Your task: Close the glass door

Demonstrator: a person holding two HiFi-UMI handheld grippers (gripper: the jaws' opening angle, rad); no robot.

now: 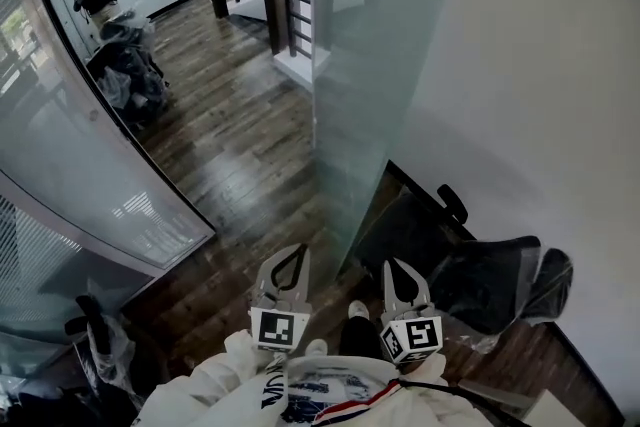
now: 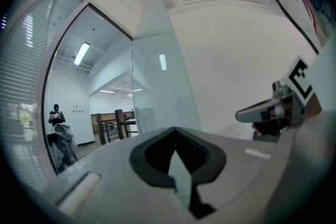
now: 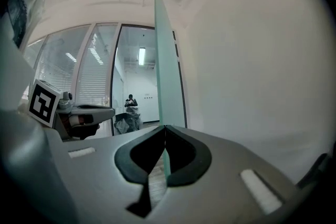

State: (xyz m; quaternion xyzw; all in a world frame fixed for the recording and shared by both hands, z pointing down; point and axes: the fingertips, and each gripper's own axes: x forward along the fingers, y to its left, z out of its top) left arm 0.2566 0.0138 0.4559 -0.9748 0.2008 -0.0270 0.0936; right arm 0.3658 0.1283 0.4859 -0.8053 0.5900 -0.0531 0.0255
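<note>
L hand-held gripper [image 1: 292, 255] & R hand-held gripper [image 1: 397, 267]: both w/ jaws pinched together, nothing btwn them. They sit low, one each side of the glass door [image 1: 372, 65]'s near edge; contact unclear. Door stands open, angled off the wall [image 1: 540, 65]. Closing prob. not begun; whole swing left.

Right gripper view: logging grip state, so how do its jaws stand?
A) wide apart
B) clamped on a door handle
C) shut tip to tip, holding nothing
C: the right gripper has jaws meeting at the tips, the frosted glass door standing edge-on beyond them.
</note>
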